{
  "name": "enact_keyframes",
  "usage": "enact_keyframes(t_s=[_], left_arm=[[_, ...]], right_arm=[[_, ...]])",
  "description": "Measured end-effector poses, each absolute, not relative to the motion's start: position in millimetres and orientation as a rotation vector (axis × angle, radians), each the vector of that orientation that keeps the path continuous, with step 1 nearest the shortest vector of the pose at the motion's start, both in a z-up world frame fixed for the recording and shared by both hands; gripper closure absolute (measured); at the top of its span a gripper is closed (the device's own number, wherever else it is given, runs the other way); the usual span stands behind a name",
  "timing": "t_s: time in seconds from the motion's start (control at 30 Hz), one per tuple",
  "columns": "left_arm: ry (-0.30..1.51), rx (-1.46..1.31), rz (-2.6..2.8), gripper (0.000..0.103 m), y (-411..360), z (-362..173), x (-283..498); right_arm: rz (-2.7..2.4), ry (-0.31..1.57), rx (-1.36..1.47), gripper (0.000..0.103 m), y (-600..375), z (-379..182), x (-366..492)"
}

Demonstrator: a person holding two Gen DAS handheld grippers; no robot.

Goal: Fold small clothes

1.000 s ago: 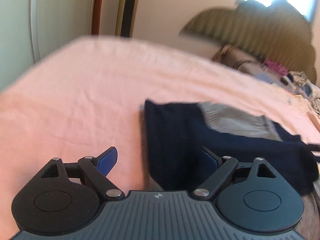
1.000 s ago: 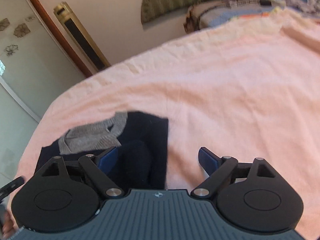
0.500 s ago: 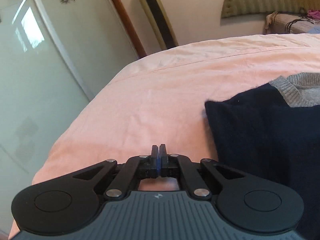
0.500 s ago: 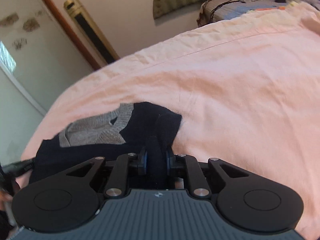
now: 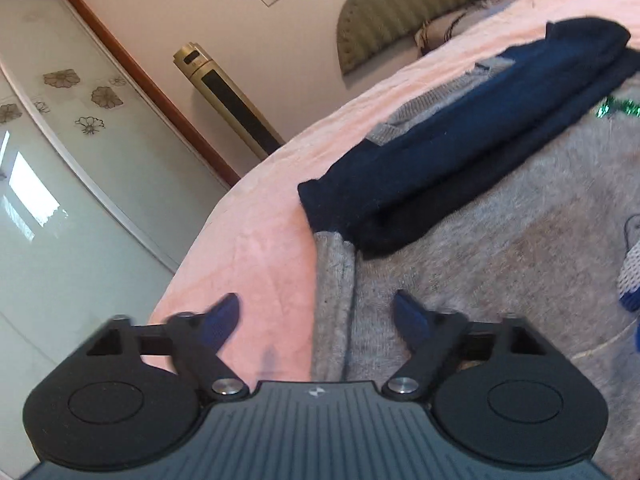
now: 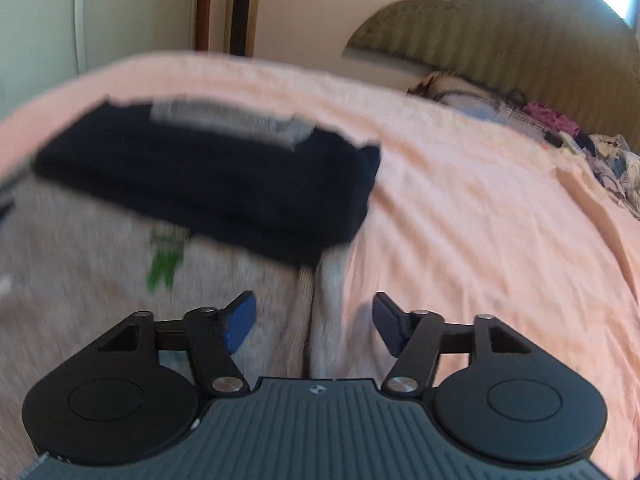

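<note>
Left claw [image 5: 314,322]: tilting down over the near left edge of the grey garment [image 5: 500,264], jaws just reopening, spread, pinching nothing.
Right claw [image 6: 314,322]: angling down over the garment's near right edge, blurred, jaws just reopening, gripping nothing.
Navy folded part [image 5: 472,140]: lying across the garment's far end on the pink bed [image 6: 480,208].
Writing: none readable.

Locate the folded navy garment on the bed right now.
The folded navy garment lies on the pink bedsheet, upper right in the left wrist view and upper left in the right; its near edge overlaps the grey garment spread in front.
</note>
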State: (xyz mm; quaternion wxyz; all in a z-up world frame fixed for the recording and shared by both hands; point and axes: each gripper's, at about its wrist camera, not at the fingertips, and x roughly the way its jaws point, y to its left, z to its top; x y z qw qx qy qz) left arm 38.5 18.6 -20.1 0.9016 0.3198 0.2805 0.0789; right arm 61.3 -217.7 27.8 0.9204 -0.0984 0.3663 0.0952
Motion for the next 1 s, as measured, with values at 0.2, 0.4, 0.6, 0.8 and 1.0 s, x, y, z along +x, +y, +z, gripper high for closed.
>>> enact_keyframes(t_s=[0.2,0.4,0.6,0.8,1.0], left_arm=[[0.621,0.751,0.204,0.088,58,-36,39],[0.643,0.743,0.172,0.075,52,-23,8],[0.647,0.530,0.025,0.018,62,8,-56],[0.599,0.679,-0.148,0.018,49,-3,-132],[0.660,0.671,-0.134,0.018,95,25,-169]], right_arm=[[0.228,0.816,-0.050,0.093,-262,35,55],[0.194,0.826,0.035,0.088,-279,40,34],[0.376,0.787,0.045,0.058,-247,63,-31],[0.530,0.863,-0.308,0.046,-197,40,-109],[0.392,1.040,-0.441,0.019,-245,60,-148]])
